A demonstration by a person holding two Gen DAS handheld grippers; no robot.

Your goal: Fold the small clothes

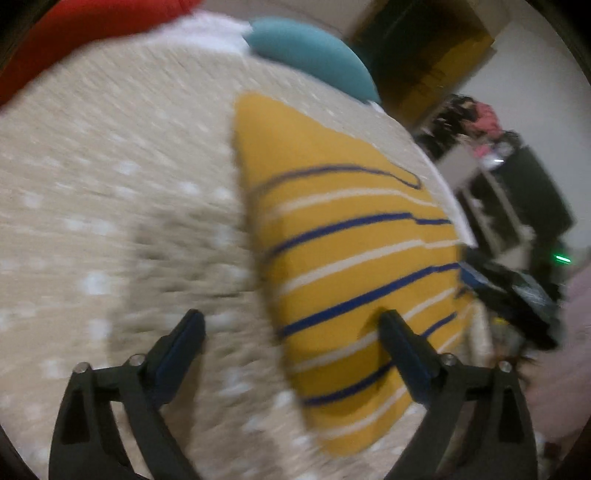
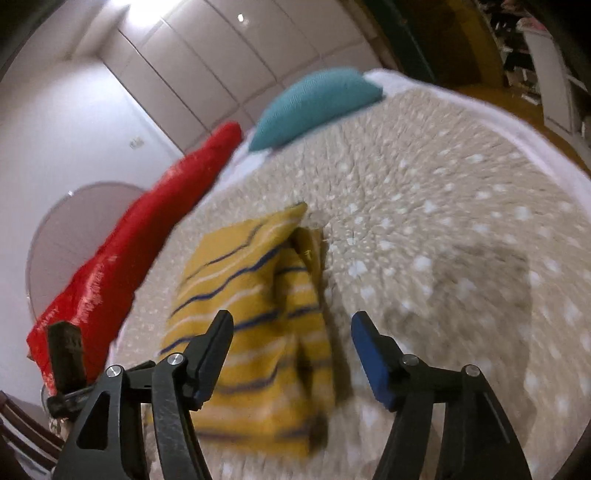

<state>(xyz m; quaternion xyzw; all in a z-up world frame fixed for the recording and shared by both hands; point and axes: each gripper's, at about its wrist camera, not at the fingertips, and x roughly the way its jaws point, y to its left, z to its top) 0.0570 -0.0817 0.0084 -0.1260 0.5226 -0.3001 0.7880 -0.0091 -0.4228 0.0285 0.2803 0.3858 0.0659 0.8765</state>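
A yellow garment with blue and white stripes lies folded on a beige dotted bedspread. My left gripper is open and empty, hovering over the garment's left edge; its right finger is above the cloth. In the right wrist view the same garment shows a folded layer along its right side. My right gripper is open and empty, just above the garment's near right part. Both views are motion-blurred.
A teal pillow and a red pillow lie at the head of the bed. The bed's right edge drops off near dark clutter and shelves. A round white table stands beside the bed.
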